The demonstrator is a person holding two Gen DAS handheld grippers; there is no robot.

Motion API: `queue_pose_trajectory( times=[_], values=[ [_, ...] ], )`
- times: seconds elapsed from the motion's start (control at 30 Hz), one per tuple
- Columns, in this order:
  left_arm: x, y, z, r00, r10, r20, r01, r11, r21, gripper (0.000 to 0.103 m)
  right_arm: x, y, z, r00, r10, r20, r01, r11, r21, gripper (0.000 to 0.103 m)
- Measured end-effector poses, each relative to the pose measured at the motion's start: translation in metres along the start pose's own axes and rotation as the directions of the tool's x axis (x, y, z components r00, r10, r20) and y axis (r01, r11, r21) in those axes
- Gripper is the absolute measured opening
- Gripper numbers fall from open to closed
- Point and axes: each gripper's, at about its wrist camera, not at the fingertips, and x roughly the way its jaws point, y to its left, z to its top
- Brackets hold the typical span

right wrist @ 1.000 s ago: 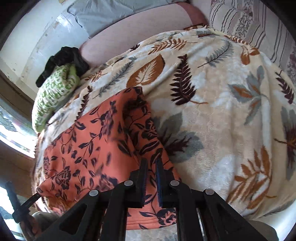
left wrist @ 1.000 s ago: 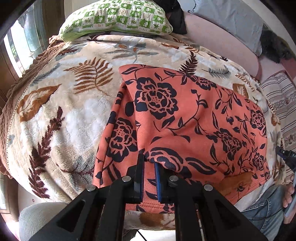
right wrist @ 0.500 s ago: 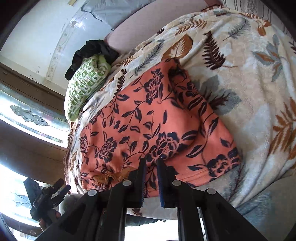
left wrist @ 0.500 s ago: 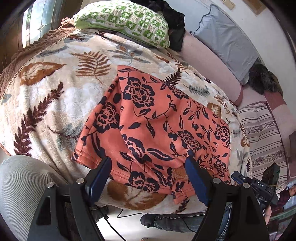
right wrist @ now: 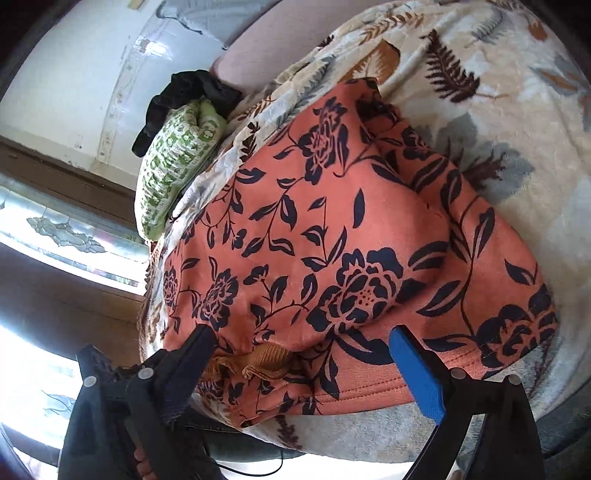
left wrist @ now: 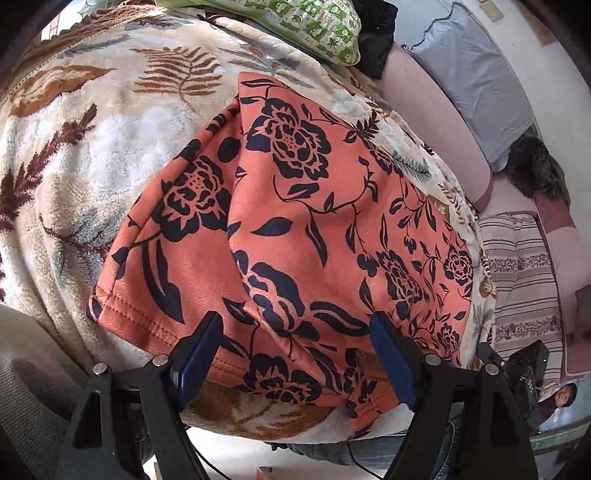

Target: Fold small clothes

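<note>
An orange garment with dark blue flowers [left wrist: 295, 229] lies folded on a leaf-patterned fleece blanket [left wrist: 92, 147]. Its hem hangs toward the near edge. My left gripper [left wrist: 295, 350] is open and empty, its blue-padded fingers spread just above the garment's near hem. The garment also shows in the right wrist view [right wrist: 351, 240], with a mustard waistband piece [right wrist: 258, 363] at its near edge. My right gripper [right wrist: 310, 354] is open and empty, held over that near edge.
A green patterned pillow [left wrist: 314, 26] and a dark garment [left wrist: 380, 40] lie at the far end. A pink sofa back with a grey cushion [left wrist: 476, 74] and a striped throw [left wrist: 517, 277] lie to the right. The other gripper shows low right [left wrist: 524, 369].
Both grippers let go of the garment and opened, left first, then right. The garment now lies flat on the blanket, and both cameras have moved in closer to its near edge.
</note>
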Motion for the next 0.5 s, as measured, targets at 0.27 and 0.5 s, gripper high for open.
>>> queue_pose_trajectory(
  times=[0.27,0.5],
  values=[
    [-0.003,0.022,-0.005,0.998,-0.060,-0.016,0.058,0.991,-0.119,0.082,0.015,-0.034,0.015,1.000,0.002,-0.029,0.003,0.981,0.193,0.059],
    [0.000,0.008,0.008,1.000,-0.012,-0.002,0.012,0.996,-0.086,0.081,0.016,-0.042,0.019,1.000,-0.028,0.009,0.026,0.986,0.167,0.032]
  ],
)
